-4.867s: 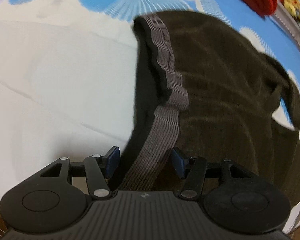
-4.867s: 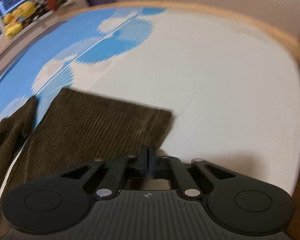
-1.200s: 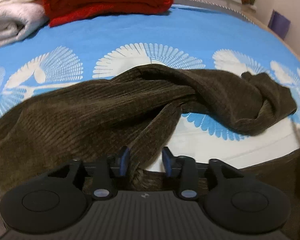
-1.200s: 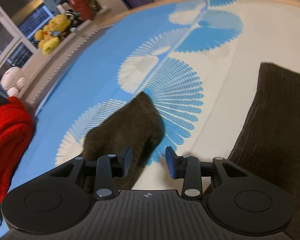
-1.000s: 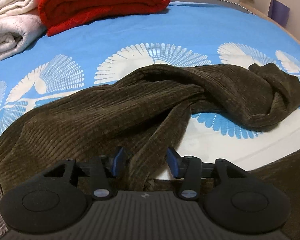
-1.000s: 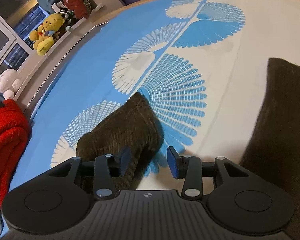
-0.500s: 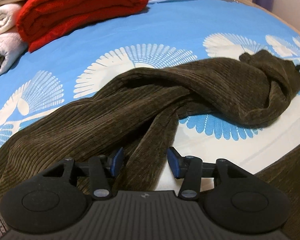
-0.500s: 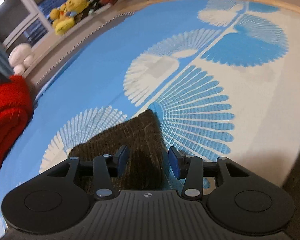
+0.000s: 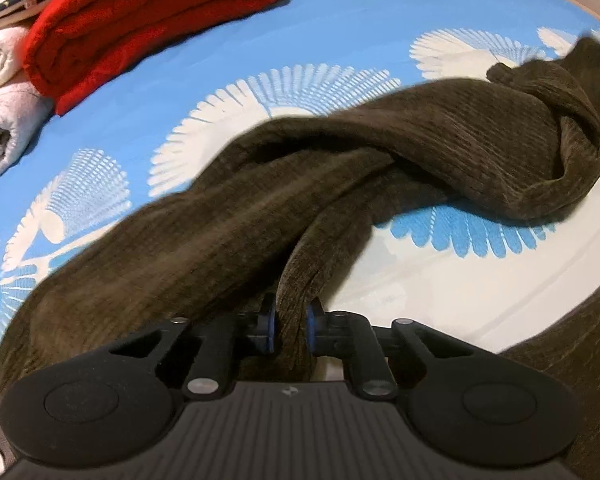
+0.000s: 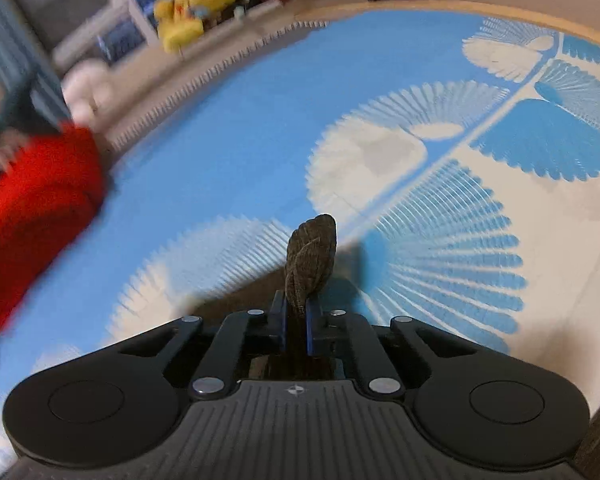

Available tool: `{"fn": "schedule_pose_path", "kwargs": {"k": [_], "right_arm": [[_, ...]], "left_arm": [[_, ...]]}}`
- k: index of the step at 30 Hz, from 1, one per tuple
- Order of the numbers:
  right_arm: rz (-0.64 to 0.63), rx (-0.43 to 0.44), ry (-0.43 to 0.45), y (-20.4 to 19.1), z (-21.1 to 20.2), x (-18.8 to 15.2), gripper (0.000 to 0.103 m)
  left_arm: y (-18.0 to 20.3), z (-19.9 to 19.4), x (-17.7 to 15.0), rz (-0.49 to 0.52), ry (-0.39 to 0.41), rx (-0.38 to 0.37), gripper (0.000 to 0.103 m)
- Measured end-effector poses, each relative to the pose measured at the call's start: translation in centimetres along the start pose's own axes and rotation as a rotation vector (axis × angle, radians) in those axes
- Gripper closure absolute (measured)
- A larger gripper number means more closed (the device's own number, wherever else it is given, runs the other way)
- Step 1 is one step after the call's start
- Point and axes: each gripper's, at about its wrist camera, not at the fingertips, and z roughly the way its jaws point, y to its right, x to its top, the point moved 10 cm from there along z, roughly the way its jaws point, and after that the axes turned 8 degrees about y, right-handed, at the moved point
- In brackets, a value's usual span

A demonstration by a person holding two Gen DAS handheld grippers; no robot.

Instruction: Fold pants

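Dark brown corduroy pants [image 9: 340, 168] lie twisted across a blue and white patterned bed cover [image 9: 340, 32]. My left gripper [image 9: 290, 330] is shut on a fold of the pants near the crotch, and one leg runs away to the right, bunched at its end [image 9: 572, 120]. My right gripper [image 10: 296, 320] is shut on the hem end of that pant leg [image 10: 312, 256], which sticks up between the blue pads. The other leg lies at the lower right of the left wrist view [image 9: 580, 340].
A folded red blanket [image 9: 148, 12] and white folded bedding [image 9: 4, 92] lie at the far left of the bed. In the right wrist view, stuffed toys [image 10: 192, 12] sit on a shelf beyond the bed, and the bed's wooden edge [image 10: 500, 12] curves at the back.
Both grippers have closed: the left on the pants fold near the crotch, the right on the end of the leg. The right gripper has lifted the leg end a little.
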Motion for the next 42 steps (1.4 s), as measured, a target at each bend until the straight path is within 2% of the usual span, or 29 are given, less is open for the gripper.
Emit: {"fn": "schedule_pose_path", "kwargs": {"k": [2, 4, 5, 6, 7, 9, 11, 13, 16, 19, 22, 24, 25, 26, 27, 29, 33, 35, 38, 42], "right_arm": [[0.130, 0.089, 0.099, -1.5, -2.5, 3.0, 0.096], [0.208, 0.104, 0.282, -2.1, -6.3, 6.6, 0.096], [0.225, 0.039, 0.375, -1.3, -7.9, 7.7, 0.096], [0.232, -0.079, 0.400, 0.3, -8.4, 7.7, 0.096], [0.234, -0.187, 0.350, 2.2, -7.5, 6.7, 0.096], [0.299, -0.382, 0.112, 7.1, -4.7, 2.1, 0.096], [0.349, -0.492, 0.010, 10.3, -4.1, -1.0, 0.096], [0.343, -0.506, 0.005, 11.3, -4.1, -1.2, 0.096], [0.294, -0.464, 0.042, 10.4, -4.3, 0.1, 0.096], [0.295, -0.500, 0.103, 10.7, -5.7, 0.8, 0.097], [0.291, -0.618, 0.146, 12.4, -7.2, 0.7, 0.097], [0.314, -0.712, 0.063, 14.2, -6.9, -0.8, 0.094], [0.364, -0.765, 0.020, 15.3, -7.3, -1.9, 0.083], [0.389, -0.807, 0.009, 16.0, -7.9, -2.4, 0.082], [0.392, -0.819, 0.024, 16.0, -8.3, -2.2, 0.082], [0.351, -0.833, 0.080, 15.0, -9.0, -0.9, 0.076], [0.252, -0.770, 0.231, 11.4, -10.4, 1.7, 0.065], [0.228, -0.680, 0.262, 9.1, -10.2, 2.5, 0.065], [0.171, -0.576, 0.267, 6.2, -9.4, 3.0, 0.064], [0.131, -0.456, 0.229, 2.3, -8.6, 2.2, 0.063]], "left_arm": [[-0.3, -0.9, 0.6, -0.003, 0.028, -0.007, 0.088], [-0.2, -2.1, 1.2, 0.000, 0.057, -0.042, 0.088], [0.0, -2.5, 1.4, 0.020, 0.064, -0.059, 0.088], [0.5, -2.8, 1.3, 0.046, 0.059, -0.086, 0.089], [1.1, -2.9, 0.9, 0.080, 0.037, -0.120, 0.089], [2.1, -3.0, -0.4, 0.151, -0.002, -0.164, 0.089], [3.1, -3.3, -1.5, 0.200, -0.037, -0.221, 0.089], [3.7, -3.9, -2.1, 0.265, -0.034, -0.242, 0.089], [3.6, -4.5, -2.0, 0.269, -0.021, -0.261, 0.089], [3.7, -5.3, -2.0, 0.280, 0.000, -0.311, 0.088], [4.6, -5.7, -2.8, 0.319, -0.008, -0.364, 0.088], [4.8, -5.6, -3.5, 0.368, -0.020, -0.357, 0.083], [4.8, -5.6, -3.6, 0.375, -0.019, -0.354, 0.083], [4.7, -5.8, -3.5, 0.370, -0.019, -0.359, 0.080], [4.7, -6.2, -3.1, 0.351, -0.015, -0.377, 0.072], [4.2, -7.4, -2.2, 0.286, 0.011, -0.442, 0.057], [2.4, -10.1, -0.7, 0.189, 0.088, -0.519, 0.053], [1.0, -10.8, -0.1, 0.138, 0.108, -0.521, 0.053], [-2.3, -11.0, 0.2, 0.060, 0.125, -0.440, 0.053], [-8.9, -9.6, -0.3, -0.076, 0.079, -0.221, 0.053]]}}
